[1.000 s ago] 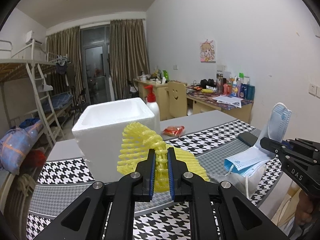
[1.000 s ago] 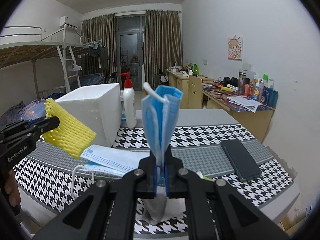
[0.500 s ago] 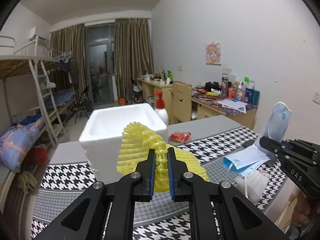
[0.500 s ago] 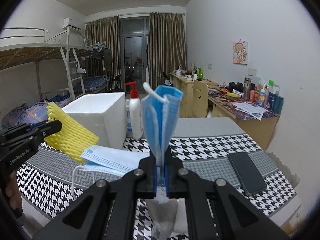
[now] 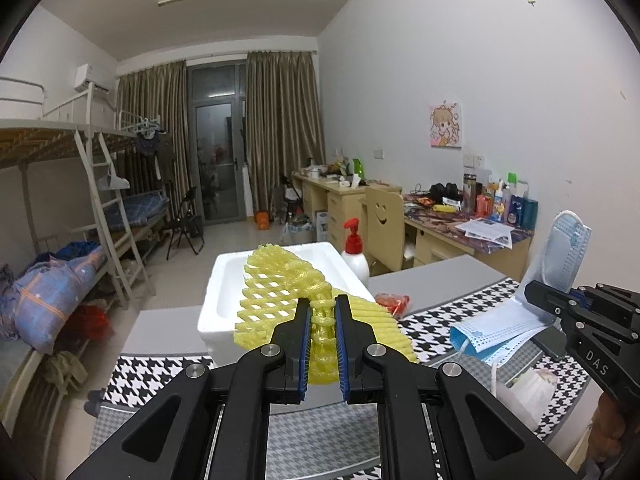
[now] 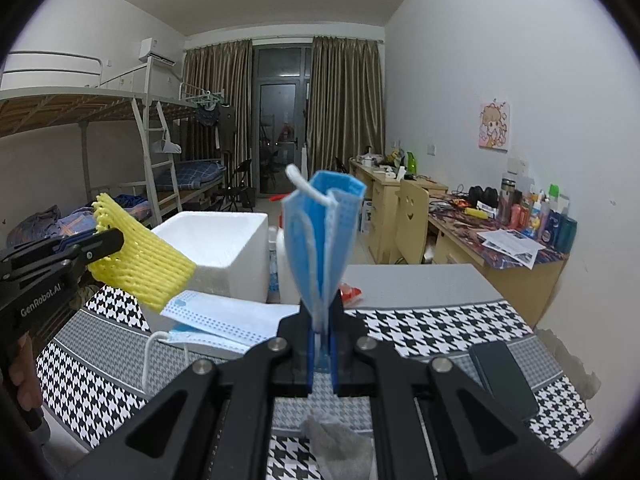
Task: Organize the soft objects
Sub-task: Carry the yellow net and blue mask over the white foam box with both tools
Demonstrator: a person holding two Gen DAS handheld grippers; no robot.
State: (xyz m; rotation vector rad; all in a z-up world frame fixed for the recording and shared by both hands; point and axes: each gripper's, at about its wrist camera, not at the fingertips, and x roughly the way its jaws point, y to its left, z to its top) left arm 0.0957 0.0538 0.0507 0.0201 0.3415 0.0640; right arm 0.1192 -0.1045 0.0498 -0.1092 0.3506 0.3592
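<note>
My left gripper (image 5: 322, 312) is shut on a yellow foam net sleeve (image 5: 280, 288), held in the air in front of a white foam box (image 5: 224, 280). From the right wrist view the same sleeve (image 6: 148, 268) hangs at the left, beside the foam box (image 6: 224, 248). My right gripper (image 6: 322, 320) is shut on a folded blue face mask (image 6: 320, 232) that stands upright above its jaws; in the left wrist view this mask (image 5: 568, 248) shows at the right. More blue masks (image 6: 224, 320) lie on the houndstooth cloth (image 6: 440, 320).
A pump bottle (image 5: 356, 260) with a red top stands right of the box, with a red packet (image 5: 394, 302) near it. A dark phone (image 6: 504, 376) lies at the table's right. A grey cloth (image 6: 340, 448) sits under my right gripper. Desks, a chair and a bunk bed stand beyond.
Both grippers have risen with their loads; the table and foam box sit lower in both views, and the box's open top now shows. Both grips are unchanged.
</note>
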